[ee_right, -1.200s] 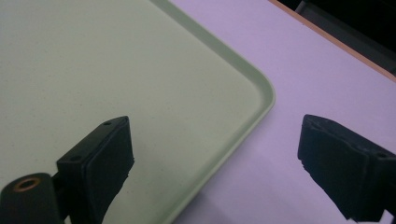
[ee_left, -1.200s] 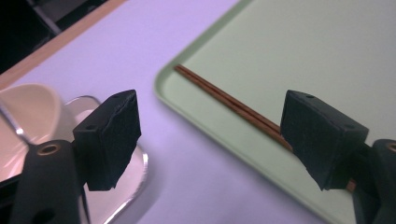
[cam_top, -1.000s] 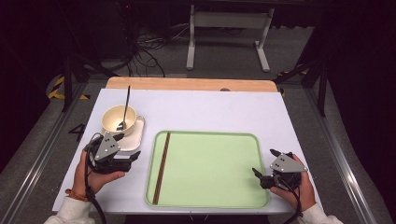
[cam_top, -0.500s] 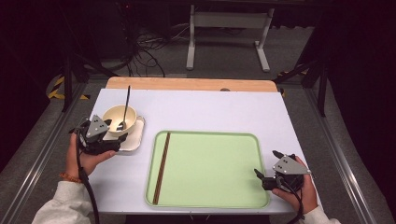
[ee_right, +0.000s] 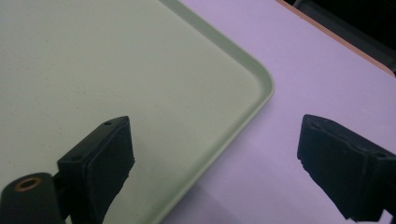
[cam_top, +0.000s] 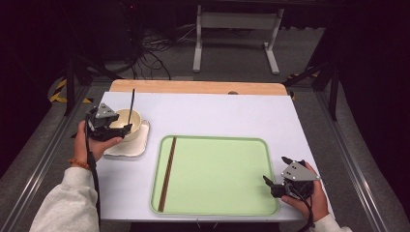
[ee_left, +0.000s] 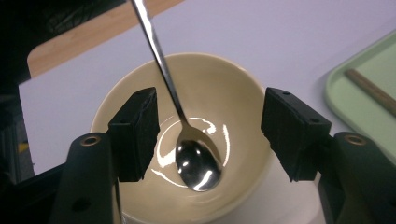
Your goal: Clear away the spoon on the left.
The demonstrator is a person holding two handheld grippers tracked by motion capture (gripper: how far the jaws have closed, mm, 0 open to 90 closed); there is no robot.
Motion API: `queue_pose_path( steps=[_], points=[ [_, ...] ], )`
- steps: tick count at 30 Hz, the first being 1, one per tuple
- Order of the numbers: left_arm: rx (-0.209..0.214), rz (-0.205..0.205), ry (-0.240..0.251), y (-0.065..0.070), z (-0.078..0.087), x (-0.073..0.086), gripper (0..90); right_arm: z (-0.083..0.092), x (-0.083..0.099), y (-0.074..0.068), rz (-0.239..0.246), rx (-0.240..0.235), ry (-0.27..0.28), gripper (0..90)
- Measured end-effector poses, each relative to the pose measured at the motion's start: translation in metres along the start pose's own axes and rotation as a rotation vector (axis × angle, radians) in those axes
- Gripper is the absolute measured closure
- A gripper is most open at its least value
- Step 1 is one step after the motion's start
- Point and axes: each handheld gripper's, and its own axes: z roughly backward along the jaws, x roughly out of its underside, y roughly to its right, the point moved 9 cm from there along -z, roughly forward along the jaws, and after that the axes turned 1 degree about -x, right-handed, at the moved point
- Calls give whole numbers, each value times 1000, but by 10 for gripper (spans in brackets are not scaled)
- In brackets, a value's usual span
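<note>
The left gripper (ee_left: 210,135), jaws apart, is held over the bowl (ee_left: 140,196); its spoon (ee_left: 198,163) bowl is resolved only at 12 o'clock in the left gripper view. The right gripper (ee_right: 215,163) is likewise spread.

Glossy glazed cream bowl (ee_left: 196,140), polished shiny metal spoon (ee_left: 198,161) inside the bowl, matt smooth green plastic-looking tray (cam_top: 217,174) right of the bowl, dark wood-grained chopsticks (cam_top: 168,174) on the tray
</note>
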Motion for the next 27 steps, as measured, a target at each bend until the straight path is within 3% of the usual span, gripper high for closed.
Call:
queue_pose_path(
  steps=[3,6,9,12,14,20,22,25,27],
  points=[
    [-4,14,-61,-7,-13,2,472,0,0,0,-1,3,-1,112],
    [1,52,-89,-12,-22,1,473,1,1,1,-2,3,-2,112],
    [-13,59,-140,-15,-32,1,473,0,2,0,1,-3,-4,111],
    [-36,46,-174,-19,-41,0,464,0,2,-1,7,-4,-6,111],
    [-78,33,-227,-23,-48,3,462,-1,2,-1,6,-4,-6,111],
    [-80,29,-268,-22,-61,5,520,1,5,-1,6,-1,-14,111],
    [-87,24,-268,-22,-63,4,579,2,6,0,3,1,-13,111],
    [-90,17,-270,-22,-62,5,764,3,8,-1,-1,3,-18,111],
    [-77,22,-253,-21,-62,3,822,3,8,-1,1,1,-18,111]
  ],
)
